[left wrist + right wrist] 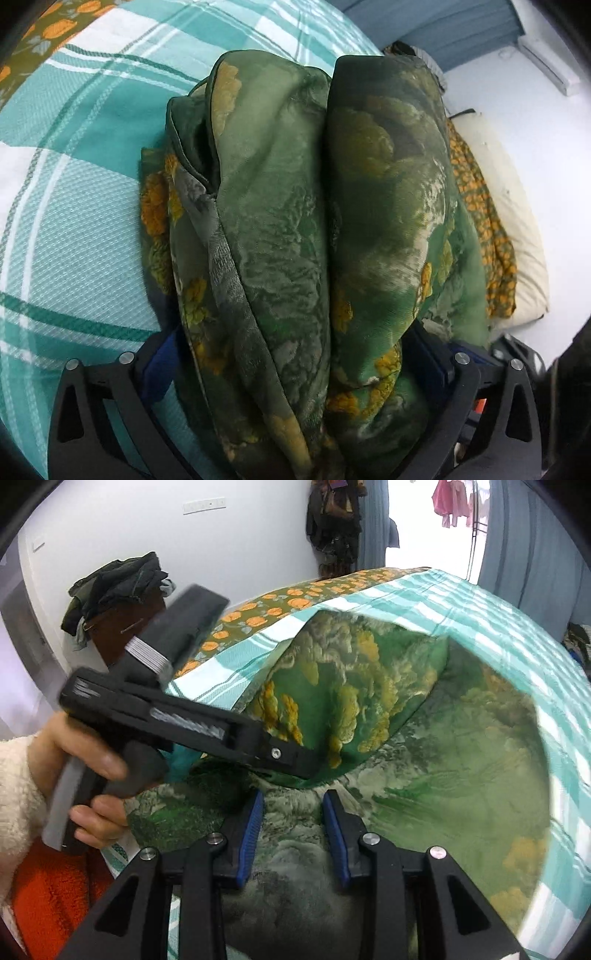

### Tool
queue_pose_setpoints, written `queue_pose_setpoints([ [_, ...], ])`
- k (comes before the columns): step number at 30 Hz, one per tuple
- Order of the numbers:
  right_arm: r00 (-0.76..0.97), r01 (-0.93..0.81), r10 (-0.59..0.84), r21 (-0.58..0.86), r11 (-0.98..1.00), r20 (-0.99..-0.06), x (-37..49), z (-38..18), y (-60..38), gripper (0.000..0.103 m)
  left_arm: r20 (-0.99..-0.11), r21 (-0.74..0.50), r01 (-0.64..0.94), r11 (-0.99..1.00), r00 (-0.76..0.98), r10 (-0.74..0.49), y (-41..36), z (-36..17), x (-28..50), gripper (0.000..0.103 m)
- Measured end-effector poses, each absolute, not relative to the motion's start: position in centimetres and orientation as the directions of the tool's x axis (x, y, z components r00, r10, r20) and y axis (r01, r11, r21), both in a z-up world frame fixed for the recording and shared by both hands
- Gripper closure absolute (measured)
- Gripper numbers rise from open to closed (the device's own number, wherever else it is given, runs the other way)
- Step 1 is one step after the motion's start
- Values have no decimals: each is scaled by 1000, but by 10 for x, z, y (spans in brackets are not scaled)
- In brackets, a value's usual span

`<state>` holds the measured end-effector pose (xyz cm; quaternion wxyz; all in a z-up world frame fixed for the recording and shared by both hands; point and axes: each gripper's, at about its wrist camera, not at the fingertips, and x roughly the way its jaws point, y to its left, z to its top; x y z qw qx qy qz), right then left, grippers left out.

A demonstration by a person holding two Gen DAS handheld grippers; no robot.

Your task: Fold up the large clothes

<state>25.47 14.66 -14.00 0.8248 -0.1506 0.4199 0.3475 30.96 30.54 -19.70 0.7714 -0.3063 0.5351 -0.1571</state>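
Observation:
A large green garment with yellow flowers (280,236) lies on the teal-and-white checked bed cover (85,229). In the left wrist view it is draped over both fingers of my left gripper (327,129), which bulge under it; the blue pads (157,365) stand wide apart, open. In the right wrist view the garment (424,738) is spread flat with one layer folded over. My right gripper (293,812) is at its near edge, the blue pads (251,834) closed on a bunched fold. A hand (92,760) holds the left gripper's black frame (207,731), its tip buried under the folded layer.
A cream pillow (517,229) and an orange-patterned cloth (484,221) lie by the white wall. An orange-flowered sheet (280,605) borders the cover (480,602). Dark clothes are piled on a brown stand (114,587); more hang on the wall (332,520). A cream sleeve (14,794) is at left.

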Motion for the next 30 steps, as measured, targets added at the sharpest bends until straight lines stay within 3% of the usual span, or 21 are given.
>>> queue_pose_setpoints([
  [1,396,-697,467,72,713,-791,254,-133,138,63,-728,-645,-82,760,371,-577,306,-198,311,0],
  [2,394,-686,488,104,720,-778,255,-126,127,50,-726,-647,-76,759,366,-582,306,-199,313,0],
  [4,427,-647,524,156,747,-737,257,-109,94,38,-725,-648,-71,758,362,-586,307,-200,318,0],
  [7,501,-526,498,209,825,-707,266,-100,29,37,-723,-650,-67,757,362,-589,308,-202,323,0],
  [13,469,-275,437,343,898,-768,289,-139,-66,37,-718,-654,-62,754,367,-592,317,-202,316,0],
  [30,397,-214,509,462,861,-764,294,-161,-84,37,-708,-661,-53,749,374,-599,321,-202,304,0],
])
